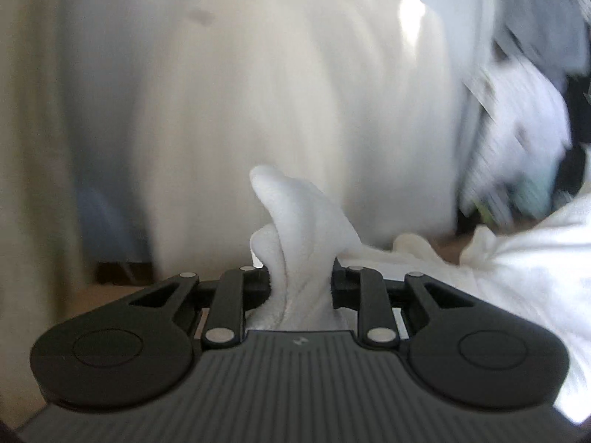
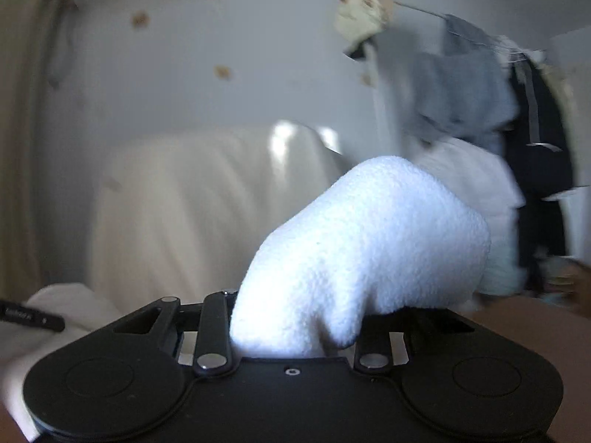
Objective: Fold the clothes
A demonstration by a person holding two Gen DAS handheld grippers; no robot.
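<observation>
The left gripper (image 1: 301, 284) is closed on a bunch of white fleece (image 1: 303, 236), which stands up between the jaws in the lower centre of the left view. The rest of the fleece runs to the lower right of that frame and lies there in a loose heap. In the right view the right gripper (image 2: 295, 317) also pinches the same kind of cloth; a thick lobe of it rises from the jaws to the middle right of the frame. So both claws hold the garment, each at one place, and it seems lifted in front of a pale covered sofa (image 2: 184, 203). Hanging clothes (image 2: 461, 88) are in the upper right.

I judge that the step is to carry a held edge over for a fold. To do it well, both grippers should move together at one height, so the edge between them is straight and not twisted. The fleece is thick and soft, so it may slip if the pinch is shallow. Lay it down flat first, then open the jaws.
</observation>
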